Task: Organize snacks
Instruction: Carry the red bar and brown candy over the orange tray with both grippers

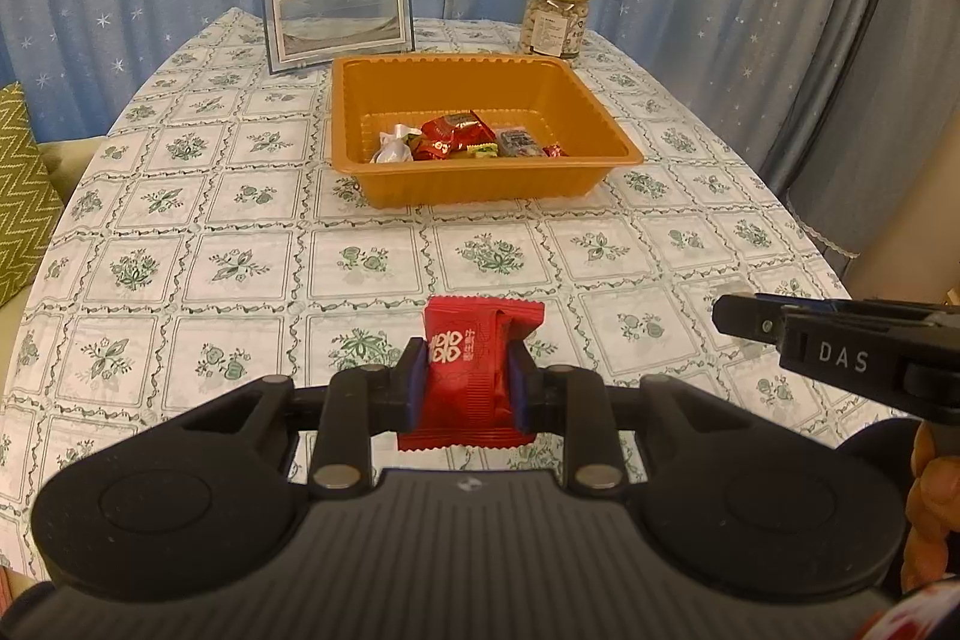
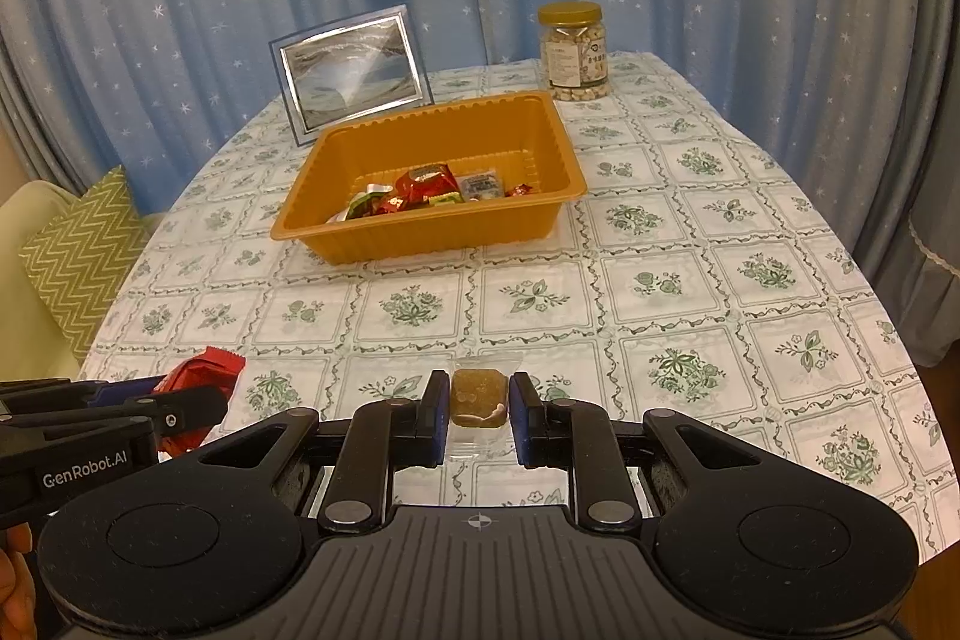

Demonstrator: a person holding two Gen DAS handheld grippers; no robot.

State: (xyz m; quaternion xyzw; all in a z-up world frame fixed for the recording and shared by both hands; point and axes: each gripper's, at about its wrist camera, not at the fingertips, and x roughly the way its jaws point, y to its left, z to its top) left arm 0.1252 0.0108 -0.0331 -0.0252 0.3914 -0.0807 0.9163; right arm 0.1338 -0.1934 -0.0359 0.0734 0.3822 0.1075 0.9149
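Left wrist view: my left gripper [image 1: 467,381] is pinching a red foil candy packet [image 1: 474,376], and my right gripper [image 2: 479,409] is clamped on a clear-wrapped brown candy block [image 2: 478,396]. Further out on the floral-checked tablecloth [image 1: 240,244] sits the orange plastic tray [image 1: 474,184] holding several wrapped snacks [image 1: 456,137], then a silver picture frame [image 1: 337,10] and gold-lidded clear jar [image 1: 555,16].

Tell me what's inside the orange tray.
The orange tray holds several wrapped snacks bunched along its near side, red, white and green among them. Its near wall hides whatever lies lowest.
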